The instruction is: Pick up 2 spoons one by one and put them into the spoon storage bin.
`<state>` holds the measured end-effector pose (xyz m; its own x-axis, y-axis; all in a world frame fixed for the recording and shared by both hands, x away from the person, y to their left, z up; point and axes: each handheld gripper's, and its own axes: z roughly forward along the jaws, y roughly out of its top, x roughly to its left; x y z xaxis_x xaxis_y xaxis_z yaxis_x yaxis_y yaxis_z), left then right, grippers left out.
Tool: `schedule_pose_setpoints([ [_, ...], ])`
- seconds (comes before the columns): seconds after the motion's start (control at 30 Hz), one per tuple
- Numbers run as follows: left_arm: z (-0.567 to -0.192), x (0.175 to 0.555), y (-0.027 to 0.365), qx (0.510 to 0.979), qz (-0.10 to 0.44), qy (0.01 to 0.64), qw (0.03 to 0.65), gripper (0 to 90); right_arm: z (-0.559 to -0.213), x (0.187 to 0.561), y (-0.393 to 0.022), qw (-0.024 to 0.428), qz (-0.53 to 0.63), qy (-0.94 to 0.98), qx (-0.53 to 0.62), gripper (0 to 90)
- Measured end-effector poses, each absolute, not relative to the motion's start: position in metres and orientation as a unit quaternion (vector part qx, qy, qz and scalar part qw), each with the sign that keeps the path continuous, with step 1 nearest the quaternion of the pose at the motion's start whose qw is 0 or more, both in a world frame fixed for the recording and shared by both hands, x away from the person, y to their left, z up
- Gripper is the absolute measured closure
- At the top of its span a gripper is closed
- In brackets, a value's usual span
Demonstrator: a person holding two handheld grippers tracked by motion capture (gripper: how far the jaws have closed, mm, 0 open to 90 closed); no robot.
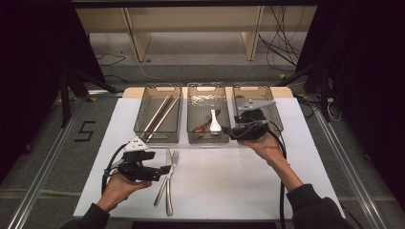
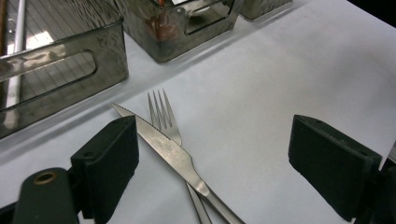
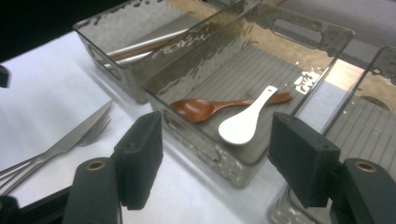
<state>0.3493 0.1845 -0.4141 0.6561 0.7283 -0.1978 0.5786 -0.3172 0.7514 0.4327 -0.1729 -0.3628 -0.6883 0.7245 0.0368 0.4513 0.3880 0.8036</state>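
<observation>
Claw states first: the left claw (image 1: 165, 170) stands wide open and empty, low over the white surface (image 1: 229, 186), with the knife (image 2: 173, 156) and fork (image 2: 163, 116) lying just ahead of its jaws. In the left gripper view the knife lies across the fork, its serrated blade close beside one black jaw, though I cannot tell whether they touch. Both pieces rest flat on the surface, crossed, in front of the left bin (image 1: 143, 125).

Over by the front edge of the middle bin (image 1: 191, 136), the right claw (image 1: 228, 130) is also open with nothing between its jaws. Its own view looks into that bin, where a brown wooden spoon (image 3: 205, 108) and a white ceramic spoon (image 3: 245, 122) lie on the ribbed floor, the white one resting across the brown one's handle. The left bin holds chopsticks (image 1: 160, 114) lying lengthwise. A third bin, the right bin (image 1: 274, 117), sits under the right hand's gripper body. All three bins stand side by side at the far side of the surface
</observation>
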Motion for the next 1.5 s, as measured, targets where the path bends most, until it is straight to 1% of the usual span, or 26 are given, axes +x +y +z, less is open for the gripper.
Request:
schedule_pose_setpoints([
  [0.43, -0.417, 0.35, 0.18, 0.813, 0.081, 0.416, 0.4, 15.7, -0.381, 0.387, -0.208, 0.16, 0.457, 0.797, 0.361, 34.0],
  [0.73, -0.421, 0.35, 0.174, 0.826, 0.076, 0.421, 0.367, 15.7, -0.388, 0.367, -0.222, 0.163, 0.463, 0.788, 0.371, 33.2],
  [1.03, -0.423, 0.35, 0.172, 0.829, 0.068, 0.426, 0.357, 15.7, -0.39, 0.347, -0.234, 0.167, 0.476, 0.777, 0.377, 31.9],
  [1.23, -0.424, 0.351, 0.171, 0.832, 0.064, 0.424, 0.351, 15.7, -0.393, 0.336, -0.24, 0.161, 0.48, 0.775, 0.38, 30.4],
  [1.5, -0.427, 0.353, 0.17, 0.834, 0.058, 0.44, 0.329, 15.7, -0.396, 0.328, -0.244, 0.151, 0.475, 0.777, 0.384, 28.5],
])
